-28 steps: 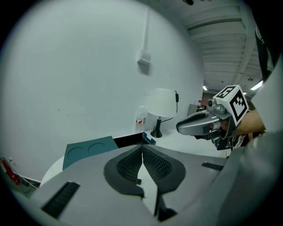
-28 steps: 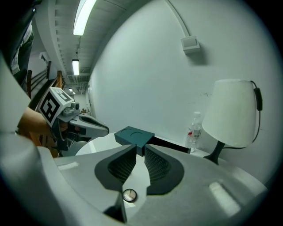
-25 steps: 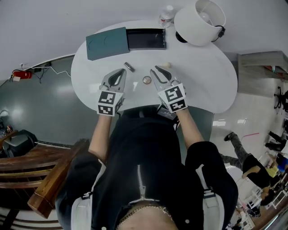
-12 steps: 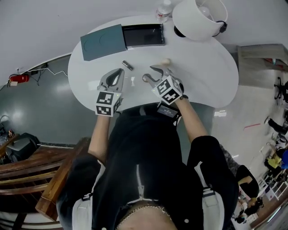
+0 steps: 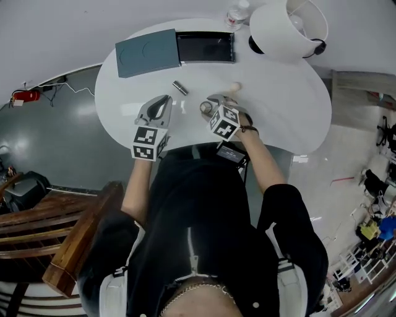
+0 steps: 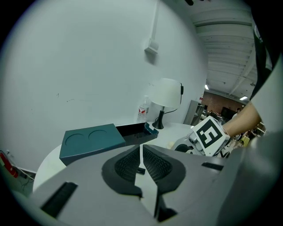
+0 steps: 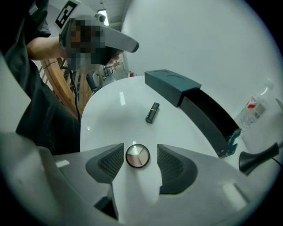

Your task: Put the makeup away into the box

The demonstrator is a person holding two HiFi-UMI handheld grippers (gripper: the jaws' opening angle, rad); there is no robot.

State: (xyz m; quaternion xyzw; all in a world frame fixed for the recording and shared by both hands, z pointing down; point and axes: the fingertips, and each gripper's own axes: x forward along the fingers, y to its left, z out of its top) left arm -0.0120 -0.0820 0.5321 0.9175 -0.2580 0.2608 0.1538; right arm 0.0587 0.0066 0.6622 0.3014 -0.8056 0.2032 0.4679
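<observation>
White, round desk [image 5: 278, 111] stands against a pale wall, and a person in a black top leans over its near edge with a tool in each hand.

None of the makeup looks put away yet. As far as the head view shows, the black tray is bare, so the whole job seems left to do, and the first pickup is only being lined up.

The right gripper [image 7: 140, 149] has its fingers [image 7: 108, 165] spread wide. The small round compact with beige and pink shades [image 7: 137, 156] lies flat on the desk between them, with a thin gap on either side, so it is bracketed but not yet pinched. The left gripper [image 6: 141, 148] hovers nearby with its fingers pressed together on nothing.

Beyond the right fingertips and a little to their left lies a short dark lipstick tube [image 7: 152, 112], apart from the compact. A small cream-coloured item [image 5: 234, 87] sits just past the right gripper, too small to identify.

Farther off, at the back of the desk, are the teal rectangular box [image 5: 147, 52] and its pulled-out black tray [image 5: 205, 47]. To their right stand a clear plastic bottle [image 5: 237, 13] and a white shaded lamp [image 5: 288, 28].
</observation>
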